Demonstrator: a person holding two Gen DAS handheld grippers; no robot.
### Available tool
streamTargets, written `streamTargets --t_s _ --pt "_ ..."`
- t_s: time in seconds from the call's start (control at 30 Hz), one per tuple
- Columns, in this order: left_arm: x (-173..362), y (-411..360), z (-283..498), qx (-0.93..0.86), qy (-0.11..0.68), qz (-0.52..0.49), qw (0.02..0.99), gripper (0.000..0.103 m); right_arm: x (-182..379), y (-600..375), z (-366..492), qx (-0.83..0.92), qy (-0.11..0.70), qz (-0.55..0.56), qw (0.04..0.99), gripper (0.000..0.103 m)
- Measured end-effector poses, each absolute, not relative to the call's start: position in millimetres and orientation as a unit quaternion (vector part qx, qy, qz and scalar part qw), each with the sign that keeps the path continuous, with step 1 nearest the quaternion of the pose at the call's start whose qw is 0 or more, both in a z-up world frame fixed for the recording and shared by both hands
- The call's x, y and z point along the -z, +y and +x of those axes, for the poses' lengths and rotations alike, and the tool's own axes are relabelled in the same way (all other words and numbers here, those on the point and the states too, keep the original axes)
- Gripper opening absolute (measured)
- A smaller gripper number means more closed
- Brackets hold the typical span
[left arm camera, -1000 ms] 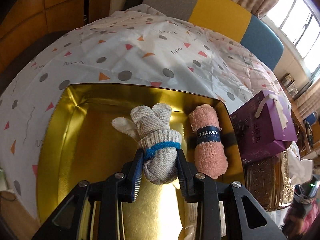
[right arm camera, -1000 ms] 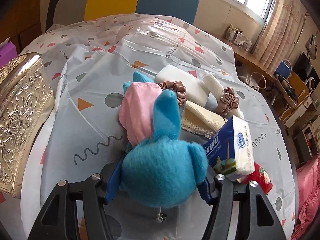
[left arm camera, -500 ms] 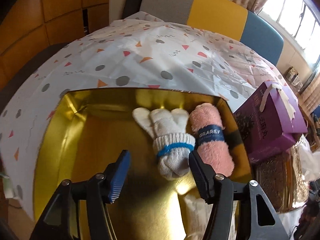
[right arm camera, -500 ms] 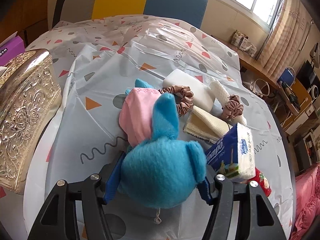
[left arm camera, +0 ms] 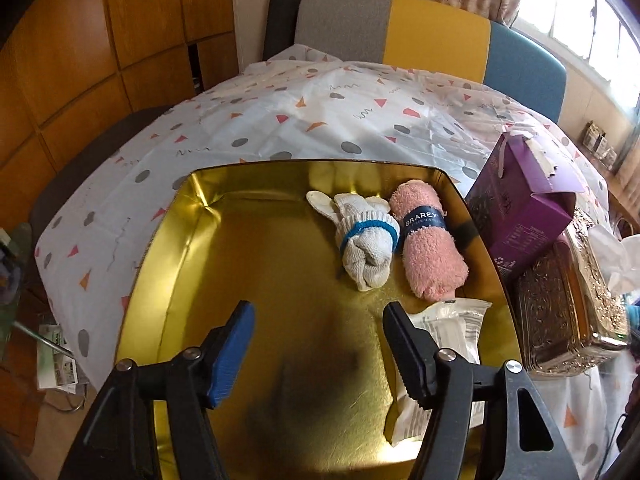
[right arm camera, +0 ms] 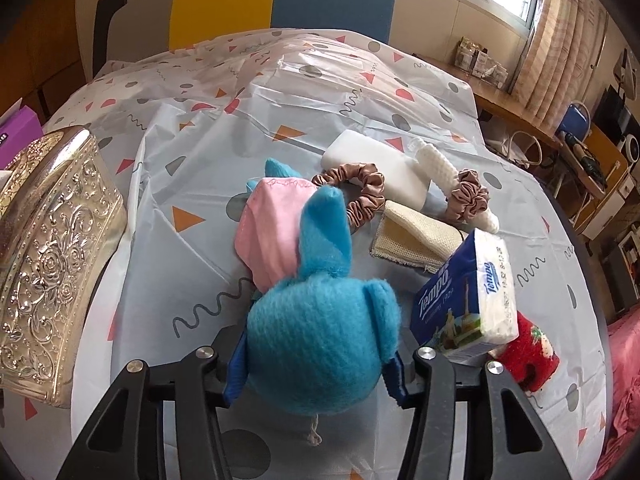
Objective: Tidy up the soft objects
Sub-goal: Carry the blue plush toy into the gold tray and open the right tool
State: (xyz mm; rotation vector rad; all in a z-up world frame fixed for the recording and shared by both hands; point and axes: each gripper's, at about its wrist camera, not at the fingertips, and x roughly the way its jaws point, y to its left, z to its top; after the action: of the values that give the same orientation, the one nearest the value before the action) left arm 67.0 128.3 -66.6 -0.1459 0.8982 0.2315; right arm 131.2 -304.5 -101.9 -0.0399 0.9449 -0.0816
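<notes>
A: What is the left gripper doing now compared with a second ago?

B: It is hanging with its jaws spread wide and nothing between them, over the near middle of the gold tray. A second ago it was clamping the rolled work glove; now that glove is lying free near the tray's far right corner, touching the rolled pink towel with the GRAREY band, which is lying along the right wall. The gripper is sitting further back from both than it was half a second ago.

A: Anything else in the tray?

B: A sealed clear packet is lying along the right edge, partly behind the right finger.

A: And the right gripper?

B: It is squeezing the blue plush toy just as before (the pink-lined ear is pointing away from the camera), holding it over the patterned tablecloth. The Tempo tissue pack is leaning just beside it on the right, against a red strawberry-print item. Further off, the brown scrunchie, the white block and the beige mesh cloth are lying where they were, and the embossed metal tissue box is standing at the left.
</notes>
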Motion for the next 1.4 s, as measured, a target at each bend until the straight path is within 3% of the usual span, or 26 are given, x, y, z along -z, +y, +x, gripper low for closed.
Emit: streamTargets --t_s 0.4,0.6,0.93,1.23,1.4 --pt "42 129 40 -0.122 0.394 -0.049 0.910 0.069 100 -294 129 -0.005 0.469 0.027 0.883 0.051" --pt "42 135 34 -0.128 0.392 -0.053 0.909 0.070 93 -313 128 0.003 0.472 0.103 0.876 0.049" --pt "44 147 22 -0.129 0.382 -0.058 0.913 0.070 26 -320 103 -0.006 0.396 0.194 0.897 0.047" --pt "47 177 16 -0.153 0.376 -0.099 0.908 0.070 -70 -216 73 -0.130 0.322 0.135 0.928 0.047" --pt "43 200 9 -0.180 0.362 -0.115 0.908 0.070 -79 -112 53 -0.235 0.336 0.077 0.909 0.048"
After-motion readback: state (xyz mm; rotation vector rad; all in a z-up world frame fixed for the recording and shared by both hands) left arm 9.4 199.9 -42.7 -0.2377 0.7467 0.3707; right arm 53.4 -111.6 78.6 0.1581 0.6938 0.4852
